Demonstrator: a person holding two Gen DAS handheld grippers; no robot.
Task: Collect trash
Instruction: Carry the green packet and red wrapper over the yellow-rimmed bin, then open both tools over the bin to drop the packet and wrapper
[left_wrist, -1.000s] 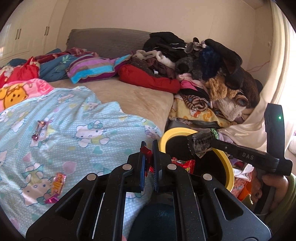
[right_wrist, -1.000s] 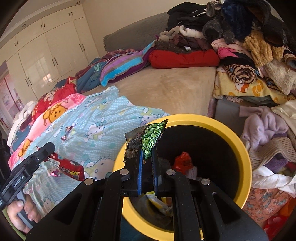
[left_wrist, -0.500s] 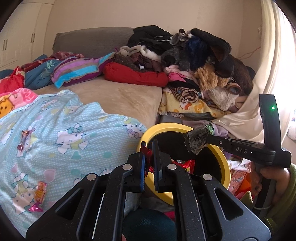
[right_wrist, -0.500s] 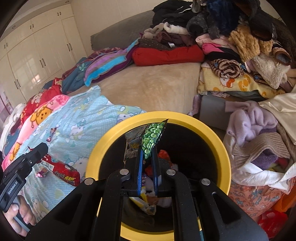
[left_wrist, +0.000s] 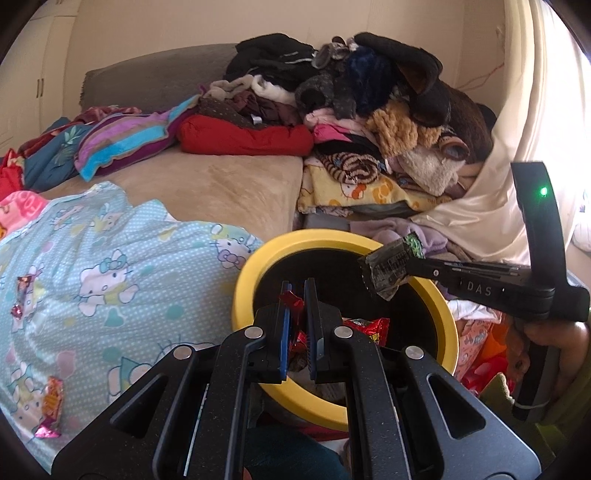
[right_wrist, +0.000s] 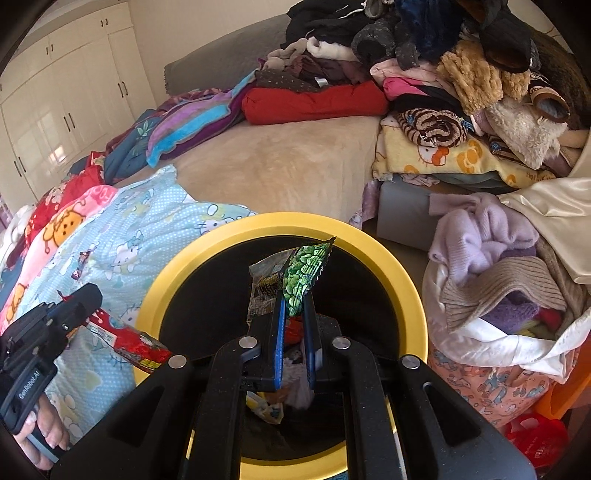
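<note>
Bedroom setting: a bed (left_wrist: 229, 184) with a Hello Kitty blanket (left_wrist: 110, 277) and heaped clothes (left_wrist: 369, 92), beside it a yellow-rimmed bin (right_wrist: 402, 280). Left gripper (left_wrist: 297, 291), fingers clamped on a red snack wrapper (left_wrist: 291, 301), at the bin's near rim; right gripper (right_wrist: 293, 306), fingers pinching a green snack wrapper (right_wrist: 304, 273), above the bin's opening. Three candy wrappers (left_wrist: 51, 410) lie on the blanket

Bin (right_wrist: 413, 295): yellow rim, black inside. Snack wrapper (right_wrist: 304, 275): green pea print. Other wrapper (right_wrist: 136, 345) red. Sheet (left_wrist: 110, 280): lt blue w/ white dots, cartoon cats.
</note>
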